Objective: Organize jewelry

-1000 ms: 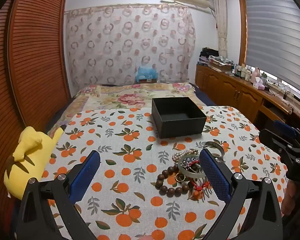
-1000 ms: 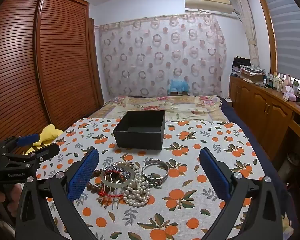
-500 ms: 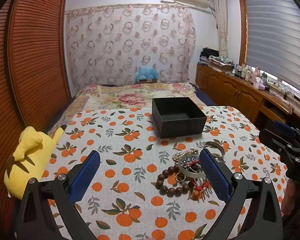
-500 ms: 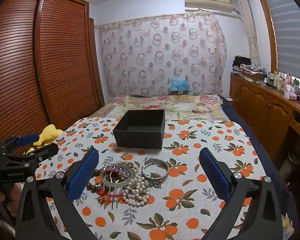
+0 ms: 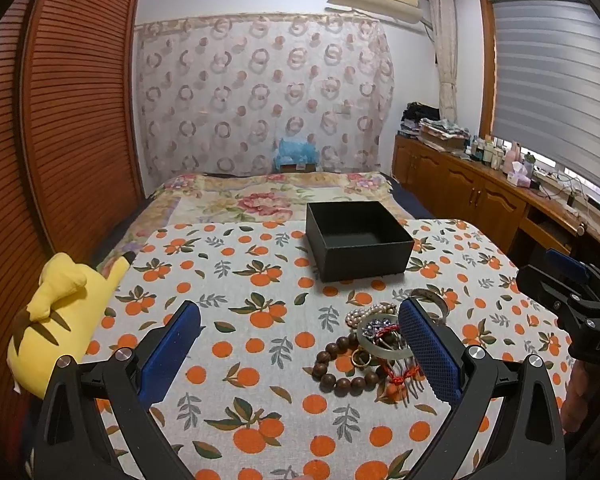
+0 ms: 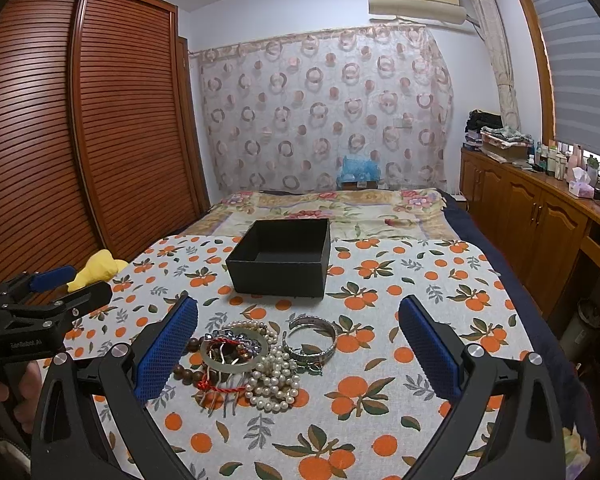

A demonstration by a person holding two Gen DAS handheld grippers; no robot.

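A pile of jewelry lies on the orange-print cloth (image 6: pixel 420 280): a pale jade bangle (image 6: pixel 234 350), a pearl strand (image 6: pixel 274 380), a silver bangle (image 6: pixel 312 338), a brown bead bracelet (image 5: pixel 340 368) and a red cord (image 6: pixel 220 388). An empty black box (image 6: pixel 280 260) stands open behind the pile; it also shows in the left wrist view (image 5: pixel 358 240). My left gripper (image 5: pixel 300 348) is open and empty, hovering left of the pile. My right gripper (image 6: pixel 298 350) is open and empty, hovering over the pile.
A yellow plush toy (image 5: pixel 56 312) lies at the cloth's left edge. A flowered bedspread (image 6: pixel 332 208) stretches behind the box. A slatted wardrobe (image 6: pixel 80 140) stands left, wooden cabinets (image 6: pixel 540 220) with clutter stand right.
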